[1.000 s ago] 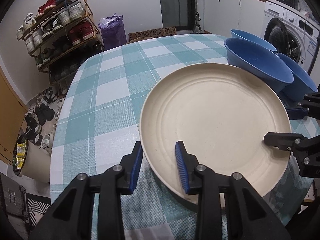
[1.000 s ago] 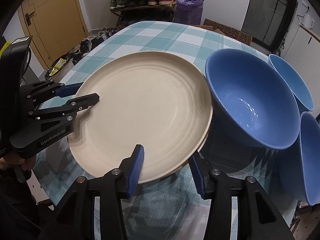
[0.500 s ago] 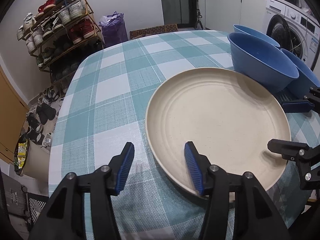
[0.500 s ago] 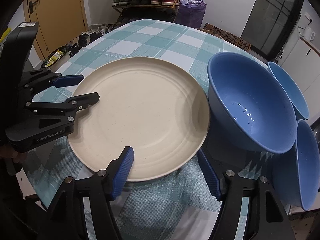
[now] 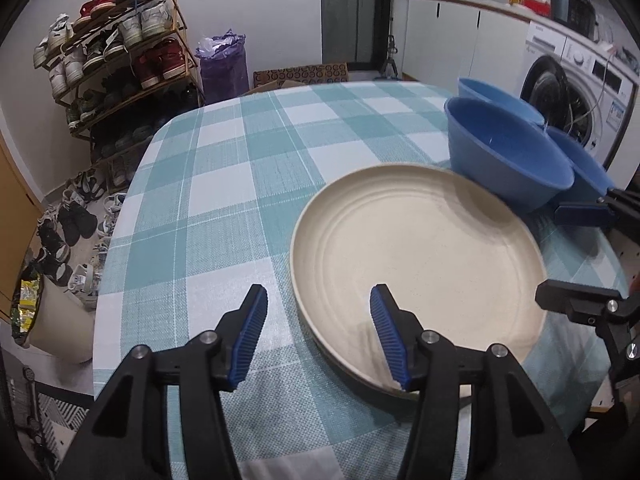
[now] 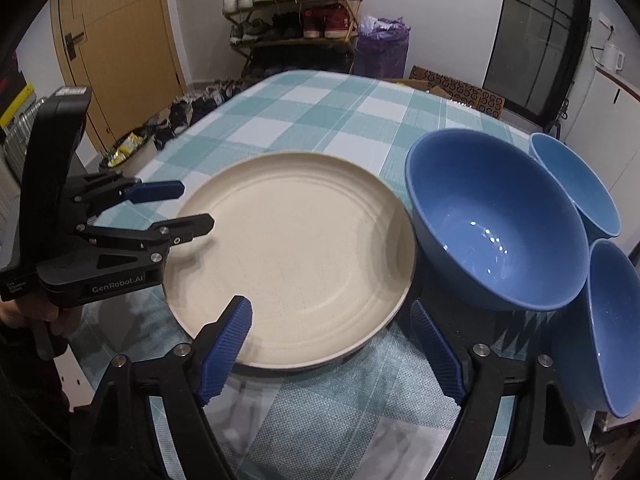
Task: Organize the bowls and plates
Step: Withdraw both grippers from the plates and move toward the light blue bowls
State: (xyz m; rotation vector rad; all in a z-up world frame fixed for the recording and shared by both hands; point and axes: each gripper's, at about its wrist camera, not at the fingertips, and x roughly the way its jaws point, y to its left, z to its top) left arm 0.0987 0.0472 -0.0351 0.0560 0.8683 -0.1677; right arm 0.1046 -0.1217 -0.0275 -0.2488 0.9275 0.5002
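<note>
A large cream plate [image 5: 416, 256] lies flat on the checked tablecloth; it also shows in the right wrist view [image 6: 292, 256]. Three blue bowls stand to its right: a big one [image 6: 496, 224], a smaller one behind [image 6: 576, 184] and one at the table edge [image 6: 612, 328]. My left gripper [image 5: 318, 332] is open and empty, its jaws straddling the plate's near-left rim. My right gripper [image 6: 336, 344] is open wide and empty, just off the plate's near rim. The left gripper also shows in the right wrist view [image 6: 192, 210], at the plate's left edge.
The table [image 5: 224, 184] has a teal and white checked cloth. A shoe rack [image 5: 116, 56] and a purple bag [image 5: 224, 64] stand beyond it. A washing machine [image 5: 576, 92] is at the right, and a wooden door [image 6: 116, 44] is at the left.
Both grippers have opened wider and pulled back from the plate's rim. The plate now lies flat on the cloth.
</note>
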